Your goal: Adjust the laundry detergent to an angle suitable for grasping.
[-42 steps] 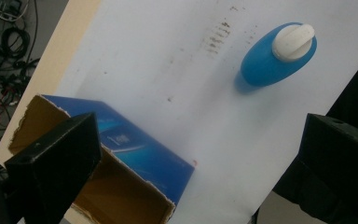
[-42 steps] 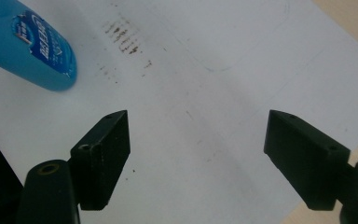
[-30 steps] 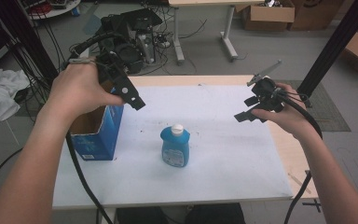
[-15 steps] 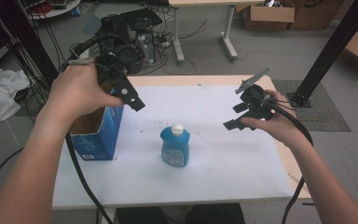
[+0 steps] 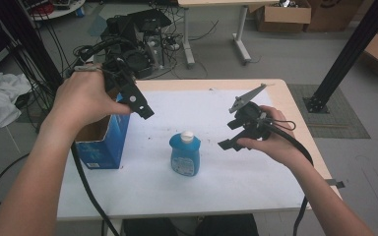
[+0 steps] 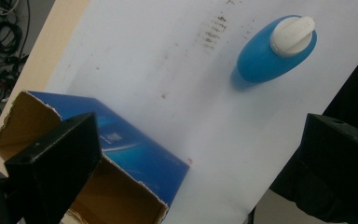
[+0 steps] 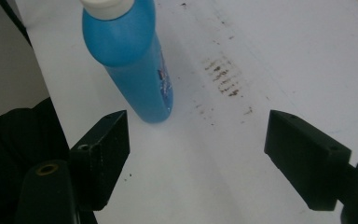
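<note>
The work in hand looks to be at its very beginning: nothing has been picked up, and the blue plastic bottle with the white cap (image 5: 185, 156) stands upright and untouched near the middle of the white sheet covering the table (image 5: 256, 182). The right gripper (image 5: 229, 141) hangs just to the right of the bottle, above the sheet, with its jaws spread wide and nothing between them; in the right gripper view the bottle (image 7: 133, 60) rises ahead and towards the left jaw, clear of both pads, so contact is not made. The left gripper (image 5: 143, 111) hovers over the open blue cardboard box with the brown inside (image 5: 102, 142), which sits at the left edge of the sheet, well apart from the bottle. Its jaws also stand wide apart and empty, and in the left gripper view the open mouth of the box (image 6: 121, 186) lies below them, with the bottle (image 6: 272, 50) farther off. Judging by this layout, the likely aim is to grasp the bottle and put it into the box, though the pictures alone cannot confirm that. Everything remains to be done: bringing the right jaws around the bottle's body, closing on it, lifting it and carrying it leftward to the box. The box appears empty as far as its visible interior shows.
</note>
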The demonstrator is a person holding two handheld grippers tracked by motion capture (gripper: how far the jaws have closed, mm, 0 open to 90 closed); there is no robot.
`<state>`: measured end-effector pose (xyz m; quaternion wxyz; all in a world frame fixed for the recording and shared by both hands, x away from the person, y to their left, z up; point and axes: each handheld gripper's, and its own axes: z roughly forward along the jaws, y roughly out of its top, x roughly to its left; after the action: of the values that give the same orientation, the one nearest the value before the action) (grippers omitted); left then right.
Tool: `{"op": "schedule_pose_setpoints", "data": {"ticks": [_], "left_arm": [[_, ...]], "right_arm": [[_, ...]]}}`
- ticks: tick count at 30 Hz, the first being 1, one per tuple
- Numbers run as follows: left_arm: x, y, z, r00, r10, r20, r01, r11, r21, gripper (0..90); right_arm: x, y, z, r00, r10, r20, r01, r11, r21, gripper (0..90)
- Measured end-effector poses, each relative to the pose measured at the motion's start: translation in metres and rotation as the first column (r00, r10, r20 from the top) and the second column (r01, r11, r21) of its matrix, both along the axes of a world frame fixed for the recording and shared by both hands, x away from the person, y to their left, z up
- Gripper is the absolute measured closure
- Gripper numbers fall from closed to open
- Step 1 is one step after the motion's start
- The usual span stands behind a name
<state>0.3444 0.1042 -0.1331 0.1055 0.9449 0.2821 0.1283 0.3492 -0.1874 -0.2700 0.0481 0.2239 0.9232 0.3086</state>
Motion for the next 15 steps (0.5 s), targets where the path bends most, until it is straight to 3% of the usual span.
{"op": "schedule_pose_setpoints", "data": {"ticks": [15], "left_arm": [[0.001,0.001,-0.004,1.0,0.005,-0.003,-0.005,1.0,0.009,0.1]], "right_arm": [[-0.006,0.026,-0.022,0.9987,0.049,-0.014,-0.048,0.995,0.085,22.3]]}}
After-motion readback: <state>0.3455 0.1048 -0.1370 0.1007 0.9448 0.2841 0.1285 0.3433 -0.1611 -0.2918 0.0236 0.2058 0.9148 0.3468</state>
